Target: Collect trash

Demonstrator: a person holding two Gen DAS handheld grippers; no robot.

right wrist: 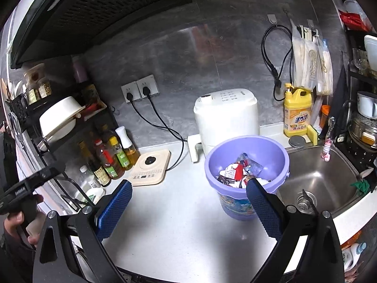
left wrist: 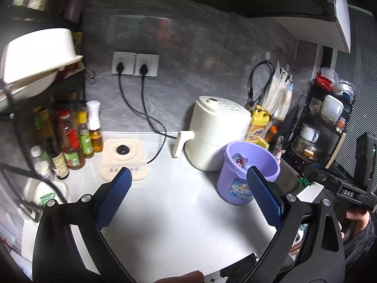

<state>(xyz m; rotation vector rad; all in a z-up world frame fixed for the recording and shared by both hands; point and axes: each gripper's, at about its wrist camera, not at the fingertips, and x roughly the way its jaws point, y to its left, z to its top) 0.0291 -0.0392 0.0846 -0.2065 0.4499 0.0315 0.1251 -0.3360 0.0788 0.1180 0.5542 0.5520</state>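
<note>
A purple plastic bucket (left wrist: 247,172) (right wrist: 247,167) stands on the white counter (left wrist: 179,202) (right wrist: 179,207) beside the sink. Crumpled wrappers and other trash (right wrist: 240,172) (left wrist: 239,160) lie inside it. My left gripper (left wrist: 188,179) hangs open above the counter, left of the bucket, with nothing between its blue pads. My right gripper (right wrist: 188,188) is open too, its right pad (right wrist: 261,202) in front of the bucket's near wall. The right gripper's handle (left wrist: 348,188) and the person's hand show at the right of the left wrist view.
A white air fryer (right wrist: 226,120) stands behind the bucket, a cream induction plate (right wrist: 150,167) to its left, both plugged into wall sockets (right wrist: 140,89). Sauce bottles (right wrist: 110,155) and a rack line the left. A steel sink (right wrist: 322,181) and yellow detergent bottle (right wrist: 297,110) lie right.
</note>
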